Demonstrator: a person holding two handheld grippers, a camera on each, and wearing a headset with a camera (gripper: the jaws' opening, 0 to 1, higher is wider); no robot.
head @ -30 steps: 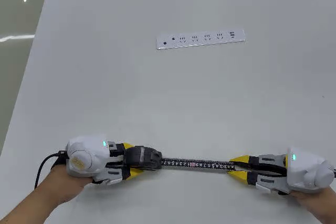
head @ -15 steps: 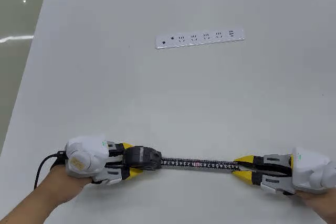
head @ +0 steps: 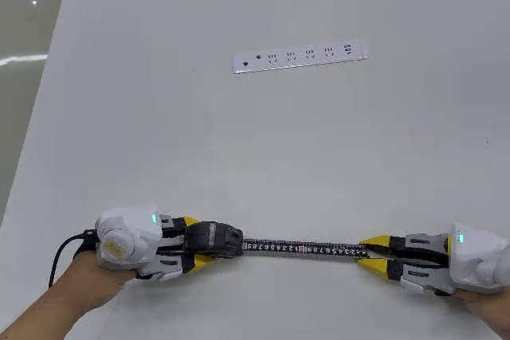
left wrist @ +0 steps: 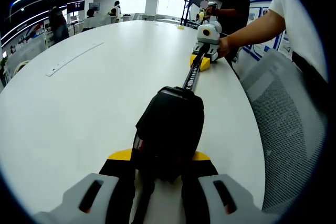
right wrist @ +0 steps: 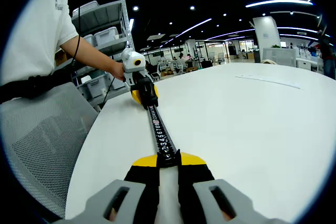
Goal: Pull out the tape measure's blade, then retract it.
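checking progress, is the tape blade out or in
Out: the blade stretches from the case in the left gripper to the right gripper pinching its end.

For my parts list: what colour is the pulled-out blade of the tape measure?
The blade is black with white numerals, clearest in the right gripper view.

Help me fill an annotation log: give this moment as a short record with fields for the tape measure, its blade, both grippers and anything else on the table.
case: black plastic tape measure case, clamped in the left gripper's jaws
blade: dark numbered blade, drawn out straight along the white tabletop
right gripper: jaws shut on the blade's end
elsewhere: white power strip, farther back, untouched
stage: blade out, not yet retracted
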